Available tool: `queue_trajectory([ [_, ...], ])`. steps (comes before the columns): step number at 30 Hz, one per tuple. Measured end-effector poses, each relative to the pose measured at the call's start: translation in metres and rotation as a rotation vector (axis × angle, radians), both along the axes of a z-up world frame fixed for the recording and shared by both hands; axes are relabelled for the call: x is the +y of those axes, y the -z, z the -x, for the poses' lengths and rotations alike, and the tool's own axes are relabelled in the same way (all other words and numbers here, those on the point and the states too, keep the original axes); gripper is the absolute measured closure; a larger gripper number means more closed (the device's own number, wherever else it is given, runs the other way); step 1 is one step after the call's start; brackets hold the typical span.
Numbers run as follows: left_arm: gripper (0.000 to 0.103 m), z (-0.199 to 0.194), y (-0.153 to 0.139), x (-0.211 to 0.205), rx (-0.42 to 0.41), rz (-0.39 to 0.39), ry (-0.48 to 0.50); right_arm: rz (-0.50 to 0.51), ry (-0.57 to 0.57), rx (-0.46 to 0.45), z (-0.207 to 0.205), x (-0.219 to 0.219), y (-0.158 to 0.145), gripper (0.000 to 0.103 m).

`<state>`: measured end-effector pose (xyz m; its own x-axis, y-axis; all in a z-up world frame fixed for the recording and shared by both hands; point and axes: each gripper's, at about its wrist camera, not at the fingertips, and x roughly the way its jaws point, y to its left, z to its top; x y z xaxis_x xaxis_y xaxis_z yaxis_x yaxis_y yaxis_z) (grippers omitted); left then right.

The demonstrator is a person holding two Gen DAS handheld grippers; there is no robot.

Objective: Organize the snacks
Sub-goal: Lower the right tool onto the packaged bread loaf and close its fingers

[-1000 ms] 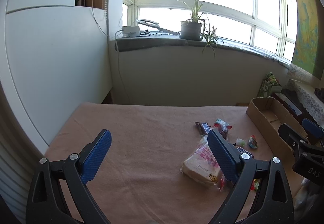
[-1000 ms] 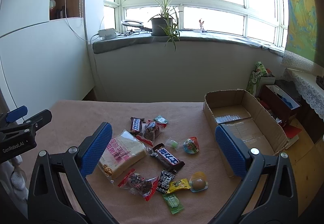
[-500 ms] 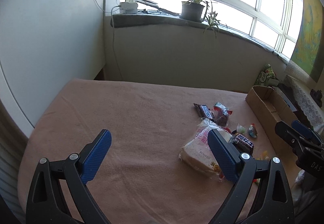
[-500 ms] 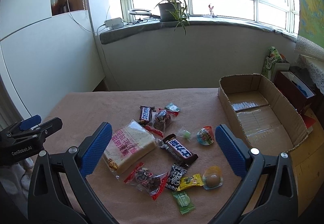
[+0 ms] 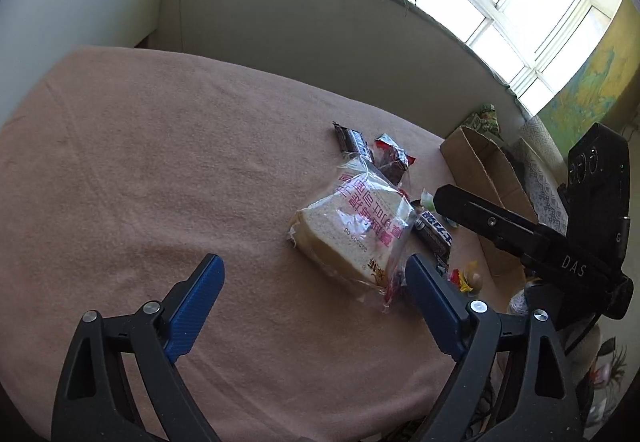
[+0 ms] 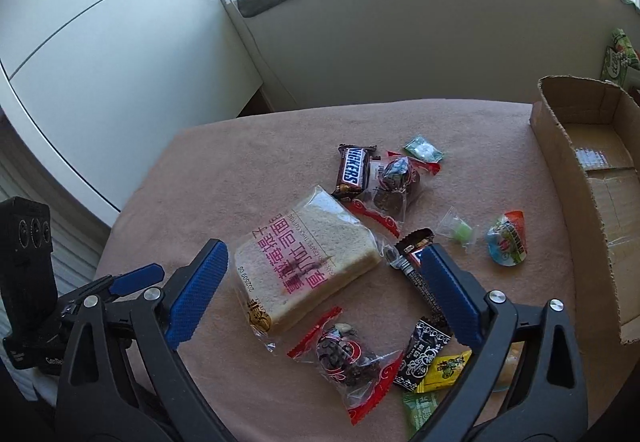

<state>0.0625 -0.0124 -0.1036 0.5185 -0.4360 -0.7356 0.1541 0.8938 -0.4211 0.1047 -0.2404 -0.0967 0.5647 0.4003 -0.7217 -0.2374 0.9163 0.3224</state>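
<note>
Two hand-held tools hang over a desk (image 6: pixel 224 162) covered in a pinkish cloth, both tilted downward at a scatter of wrapped snacks.

The right tool (image 6: pixel 320 282) stands released and empty, its blue fingers (image 6: pixel 196 290) spread to either side of a bagged slice of bread (image 6: pixel 306 262) lying flat near the desk's middle. The left tool (image 5: pixel 312 306) is also released and empty; its jaws have just been closing slightly with nothing between them, and the bread sits ahead of it and to its right.

Just beside the bread lie two chocolate bars (image 6: pixel 354 170), two red-edged bags of dark dried fruit (image 6: pixel 352 358), small sweets and a jelly cup (image 6: pixel 506 240). An empty cardboard box (image 6: pixel 560 178) stands open at the desk's right side, well apart from the bread.

Judging by the aim, the bread is likely the first pick. To do it well, lower the right tool until the fingers straddle the slice's edges, then close gently: bread crushes, and the loose wrapper may slip or drag the neighbouring bags.
</note>
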Motion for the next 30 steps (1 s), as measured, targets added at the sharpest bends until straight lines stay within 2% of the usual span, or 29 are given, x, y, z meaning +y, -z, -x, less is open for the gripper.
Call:
queue_trajectory([
  [2,0.018,0.000,0.003,-0.005,0.019,0.010,0.018,-0.030,-0.019,0.051,-0.014,0.002,0.007,0.007],
  [4,0.018,-0.001,0.008,-0.009,0.041,0.029,0.038,-0.046,-0.031,0.080,-0.025,0.002,0.011,0.011],
  [11,0.023,-0.007,0.020,-0.019,0.114,0.079,0.080,-0.047,-0.093,0.180,-0.053,0.017,0.028,0.012],
  [15,0.025,-0.010,0.021,-0.022,0.126,0.085,0.084,-0.011,-0.101,0.191,-0.060,0.025,0.034,0.012],
  [18,0.030,-0.014,0.020,-0.024,0.131,0.083,0.091,-0.024,-0.112,0.209,-0.065,0.025,0.037,0.012],
  [21,0.046,-0.021,0.028,-0.027,0.148,0.081,0.099,0.008,-0.122,0.222,-0.066,0.028,0.040,0.018],
  [26,0.047,-0.022,0.035,-0.029,0.149,0.076,0.122,0.067,-0.159,0.224,-0.061,0.031,0.040,0.033],
  [30,0.047,-0.024,0.035,-0.033,0.120,0.037,0.114,0.071,-0.166,0.244,-0.063,0.022,0.047,0.034],
])
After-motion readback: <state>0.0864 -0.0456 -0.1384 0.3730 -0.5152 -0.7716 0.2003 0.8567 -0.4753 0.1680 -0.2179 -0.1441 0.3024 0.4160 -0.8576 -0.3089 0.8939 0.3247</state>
